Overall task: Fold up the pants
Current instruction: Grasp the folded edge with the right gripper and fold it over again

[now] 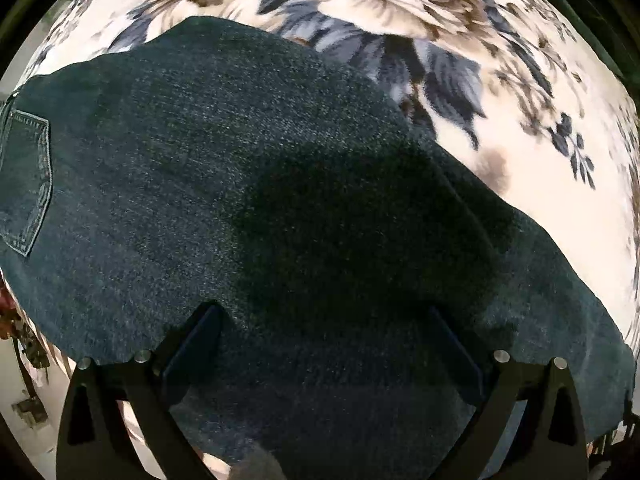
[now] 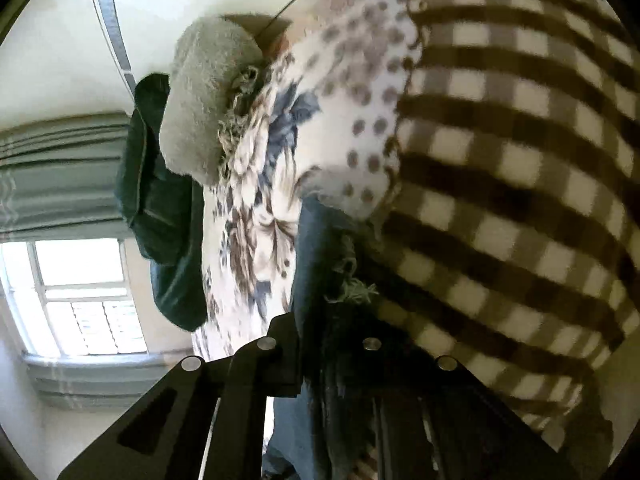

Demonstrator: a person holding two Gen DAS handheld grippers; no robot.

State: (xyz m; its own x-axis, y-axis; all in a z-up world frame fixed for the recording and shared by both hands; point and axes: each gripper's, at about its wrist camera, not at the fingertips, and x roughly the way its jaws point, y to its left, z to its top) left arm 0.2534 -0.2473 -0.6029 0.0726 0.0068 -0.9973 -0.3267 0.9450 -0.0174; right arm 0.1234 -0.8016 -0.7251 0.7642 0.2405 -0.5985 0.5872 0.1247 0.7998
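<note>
Dark blue denim pants (image 1: 248, 184) lie spread on a floral blanket (image 1: 400, 4). A back pocket (image 1: 24, 176) shows at the far left. My left gripper (image 1: 324, 316) is open just above the denim, one finger on each side of a shadowed patch. In the right wrist view, my right gripper (image 2: 320, 344) is shut on a frayed hem of the pants (image 2: 344, 280), held up and tilted. Its right finger is hidden by the dark cloth.
The right wrist view shows a checkered brown and white cloth (image 2: 512, 184), a dotted cloth (image 2: 360, 92), a grey fuzzy cushion (image 2: 204, 96), another dark garment (image 2: 160, 208), a window (image 2: 80, 300) and a curtain (image 2: 60, 168).
</note>
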